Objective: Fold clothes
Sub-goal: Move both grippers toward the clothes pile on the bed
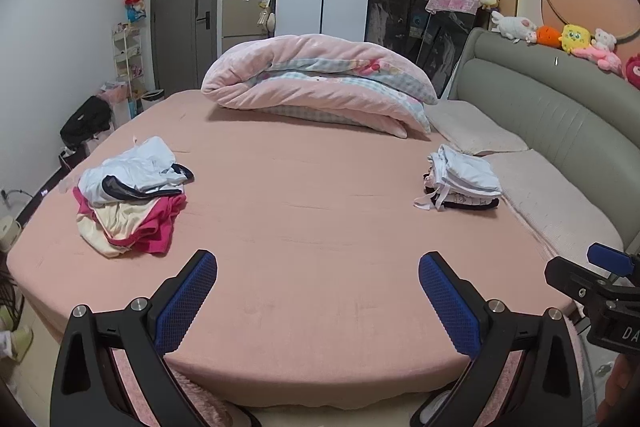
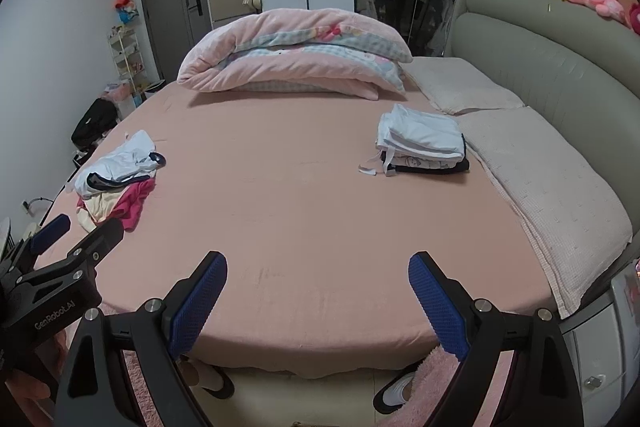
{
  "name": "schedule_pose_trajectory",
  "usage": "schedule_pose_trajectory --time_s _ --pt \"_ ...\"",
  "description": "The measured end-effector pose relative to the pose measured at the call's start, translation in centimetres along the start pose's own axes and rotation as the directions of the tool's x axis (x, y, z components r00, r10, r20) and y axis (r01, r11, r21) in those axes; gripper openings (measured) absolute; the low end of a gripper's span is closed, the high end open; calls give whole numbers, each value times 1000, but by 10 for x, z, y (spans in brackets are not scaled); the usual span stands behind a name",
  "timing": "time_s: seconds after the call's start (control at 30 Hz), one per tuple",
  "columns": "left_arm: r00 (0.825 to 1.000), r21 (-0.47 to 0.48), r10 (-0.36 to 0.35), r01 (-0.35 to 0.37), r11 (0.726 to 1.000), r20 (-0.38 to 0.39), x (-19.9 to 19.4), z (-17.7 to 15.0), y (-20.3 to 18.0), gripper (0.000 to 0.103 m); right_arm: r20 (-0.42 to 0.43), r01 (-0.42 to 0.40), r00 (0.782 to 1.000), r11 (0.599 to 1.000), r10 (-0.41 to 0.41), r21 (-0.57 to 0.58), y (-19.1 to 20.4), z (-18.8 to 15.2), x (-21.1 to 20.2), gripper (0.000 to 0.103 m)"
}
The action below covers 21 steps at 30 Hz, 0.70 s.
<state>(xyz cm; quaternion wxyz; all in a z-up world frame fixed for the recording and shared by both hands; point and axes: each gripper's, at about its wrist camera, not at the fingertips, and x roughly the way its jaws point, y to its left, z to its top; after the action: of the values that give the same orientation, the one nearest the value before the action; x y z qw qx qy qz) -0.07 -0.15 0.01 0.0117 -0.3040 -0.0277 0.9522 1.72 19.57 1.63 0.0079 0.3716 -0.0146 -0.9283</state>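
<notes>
Left wrist view. The left hand-held gripper (image 1: pixel 318 291) was held at the near edge of the bed (image 1: pixel 312 227), jaws spread wide, nothing between the blue pads (image 1: pixel 186 303). An unfolded pile (image 1: pixel 132 195) lay on the left of the bed: white and light-blue garments on top, cream and magenta ones beneath, loosely heaped. A folded stack (image 1: pixel 464 183) sat on the right, just beside the pillows (image 1: pixel 516 163), with a light-blue piece on top and dark ones at the bottom; white straps trailed from its near side. A folded quilt (image 1: pixel 320 83) lay at the far end. The middle of the bed between pile and stack carried no garment. The right hand-held gripper (image 1: pixel 608 267) showed at the right edge, only one blue pad visible; its opening could not be told from this view. Plush toys (image 1: pixel 560 37) lined the headboard (image 1: pixel 560 115).

Right wrist view. The right hand-held gripper (image 2: pixel 318 291) was also at the near edge, jaws wide apart and empty. The pile (image 2: pixel 116 183) was on the left, the stack (image 2: pixel 420 143) far right, touching the nearer pillow's edge. The left hand-held gripper (image 2: pixel 64 239) entered from the left, near the pile but apart from it. Slippers (image 2: pixel 216 383) were visible on the floor under the bed edge.
</notes>
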Motion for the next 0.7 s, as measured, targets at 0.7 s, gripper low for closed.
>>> schedule_pose_trajectory --time_s 0.7 --pt "999 -154 -2 -4 988 -38 23 12 114 102 -47 -240 971 938 236 -252 90 46 58 92"
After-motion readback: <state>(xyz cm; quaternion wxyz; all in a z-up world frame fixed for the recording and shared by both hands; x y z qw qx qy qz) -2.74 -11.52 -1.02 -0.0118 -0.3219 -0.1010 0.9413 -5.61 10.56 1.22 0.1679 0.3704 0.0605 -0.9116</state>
